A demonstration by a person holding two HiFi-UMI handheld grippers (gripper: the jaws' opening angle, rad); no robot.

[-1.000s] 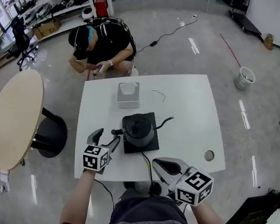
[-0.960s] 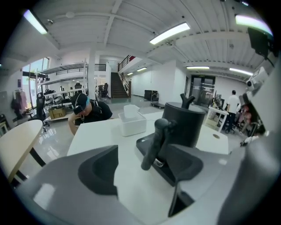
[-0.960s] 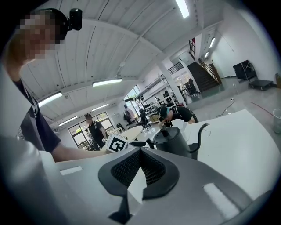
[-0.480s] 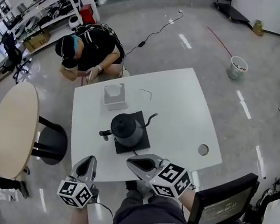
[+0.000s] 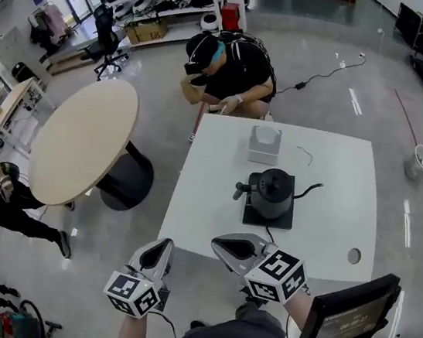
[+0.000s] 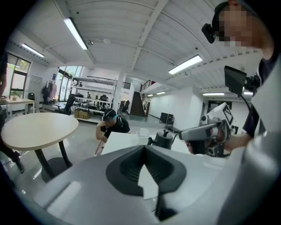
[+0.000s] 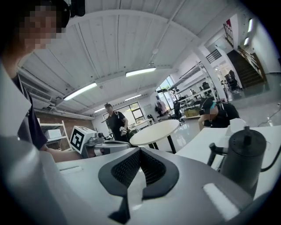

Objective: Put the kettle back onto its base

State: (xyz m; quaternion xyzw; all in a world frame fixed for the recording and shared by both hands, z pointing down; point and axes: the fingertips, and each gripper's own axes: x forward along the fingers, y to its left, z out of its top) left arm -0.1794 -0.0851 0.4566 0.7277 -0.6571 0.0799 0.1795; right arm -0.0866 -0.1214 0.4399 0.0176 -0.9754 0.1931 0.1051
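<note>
Both left tongs [image 5: 159, 249] and right tongs [image 5: 221, 244] clenched empty at the table edge [image 5: 188, 249], kettle [image 5: 272, 195] on base [image 5: 254, 216] beyond.

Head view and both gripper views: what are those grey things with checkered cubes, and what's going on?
No robot: a person holds a two-jaw gripper in each hand. The head view looks down from a camera on the person's head, showing the left gripper and right gripper near its bottom. The other two pictures come from cameras riding on those grippers. On the white table a black kettle sits on its base, with a white box beyond. Both grippers are shut and empty.
</note>
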